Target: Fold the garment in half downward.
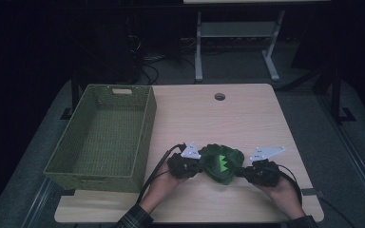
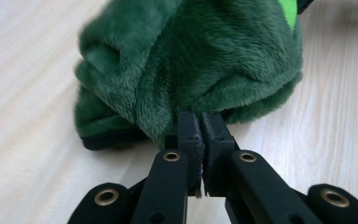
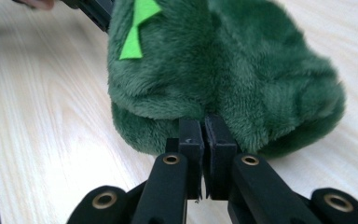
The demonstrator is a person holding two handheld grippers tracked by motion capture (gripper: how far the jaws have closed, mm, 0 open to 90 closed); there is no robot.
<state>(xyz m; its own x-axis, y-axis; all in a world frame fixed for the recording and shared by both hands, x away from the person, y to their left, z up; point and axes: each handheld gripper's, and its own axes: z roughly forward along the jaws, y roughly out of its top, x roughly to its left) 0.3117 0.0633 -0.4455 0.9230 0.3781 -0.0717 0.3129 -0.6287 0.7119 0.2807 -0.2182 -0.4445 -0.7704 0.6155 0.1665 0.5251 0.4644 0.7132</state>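
Basket (image 1: 102, 137): green woven, rectangular, open-topped, with a handle slot in its far wall; it sits along the left edge of the tabletop, its near end close to the front left corner.
Tabletop (image 1: 247, 118): light wood with rounded corners.
Cable hole (image 1: 219, 97): small and round, near the middle of the tabletop's far edge.
Grey frame (image 1: 237, 42): metal legs and a low shelf on the floor beyond the far edge.
Cables (image 1: 145, 64): dark tangle on the floor beyond the far left corner.
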